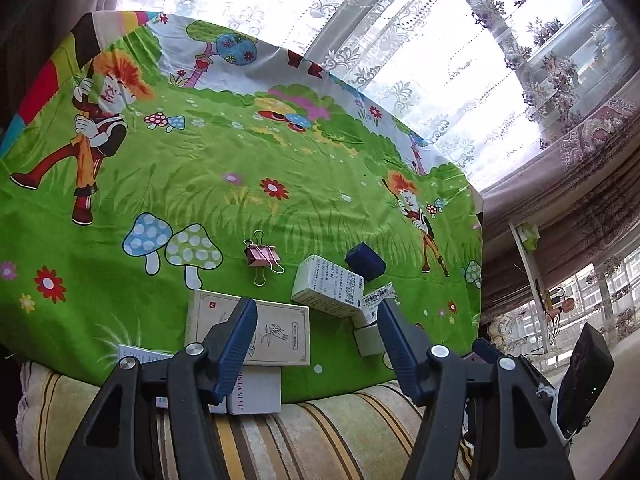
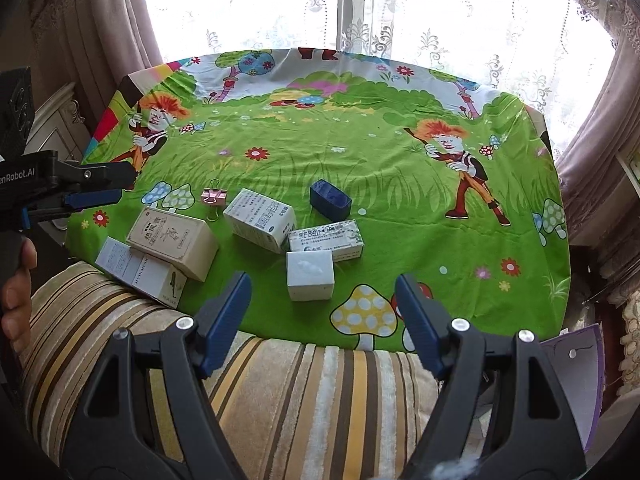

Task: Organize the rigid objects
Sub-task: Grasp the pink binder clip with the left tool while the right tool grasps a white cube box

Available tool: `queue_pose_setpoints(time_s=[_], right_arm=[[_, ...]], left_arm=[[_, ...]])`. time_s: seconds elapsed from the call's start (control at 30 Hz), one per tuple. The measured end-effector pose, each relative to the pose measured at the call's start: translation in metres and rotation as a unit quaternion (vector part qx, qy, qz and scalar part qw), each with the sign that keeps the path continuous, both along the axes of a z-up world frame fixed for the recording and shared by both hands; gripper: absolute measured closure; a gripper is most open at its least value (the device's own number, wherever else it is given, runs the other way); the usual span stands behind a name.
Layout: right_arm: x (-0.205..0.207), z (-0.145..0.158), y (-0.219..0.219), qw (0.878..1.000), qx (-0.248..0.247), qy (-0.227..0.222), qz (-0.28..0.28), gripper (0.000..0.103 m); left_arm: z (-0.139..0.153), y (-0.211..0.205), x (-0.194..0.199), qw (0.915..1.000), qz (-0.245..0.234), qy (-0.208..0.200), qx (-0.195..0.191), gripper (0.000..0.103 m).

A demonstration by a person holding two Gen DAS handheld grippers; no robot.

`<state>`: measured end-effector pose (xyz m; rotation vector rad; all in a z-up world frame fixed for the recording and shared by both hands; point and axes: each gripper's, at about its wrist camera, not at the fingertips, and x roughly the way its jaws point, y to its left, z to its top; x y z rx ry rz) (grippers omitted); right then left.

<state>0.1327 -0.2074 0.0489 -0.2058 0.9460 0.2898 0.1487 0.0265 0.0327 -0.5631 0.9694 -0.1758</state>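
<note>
Several small boxes lie near the front edge of a cartoon-print cloth. A beige box [image 2: 172, 242] rests on a white box [image 2: 138, 272]. Right of them lie a white printed box [image 2: 260, 220], a long box [image 2: 326, 238], a small white cube box [image 2: 310, 275] and a dark blue box [image 2: 330, 199]. A pink binder clip [image 2: 214, 198] lies behind the beige box. My left gripper [image 1: 314, 322] is open over the front edge, above the beige box [image 1: 280, 330]. My right gripper [image 2: 322, 290] is open and empty, just in front of the cube box.
The green cartoon cloth [image 2: 360, 152] covers the table. A striped cushion [image 2: 288, 392] lies in front of it. Lace curtains [image 2: 440, 12] hang behind. A purple-white card [image 2: 576, 368] sits at the lower right. A dark device [image 1: 584, 376] stands right of the left gripper.
</note>
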Motion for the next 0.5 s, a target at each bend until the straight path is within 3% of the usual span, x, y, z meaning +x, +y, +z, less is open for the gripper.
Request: queue_pose_setpoints(time_s=[0.27, 0.5], right_arm=[[0.020, -0.027, 0.009, 0.999, -0.019, 0.027, -0.001, 0.026], [0.032, -0.043, 0.013, 0.998, -0.031, 0.049, 0.005, 0.026]], left_arm=[[-0.022, 0.014, 0.049, 0.9981, 0.022, 0.057, -0.009, 0.040], [-0.046, 0.002, 0.090, 0.9937, 0.010, 0.105, 0.036, 0.040]])
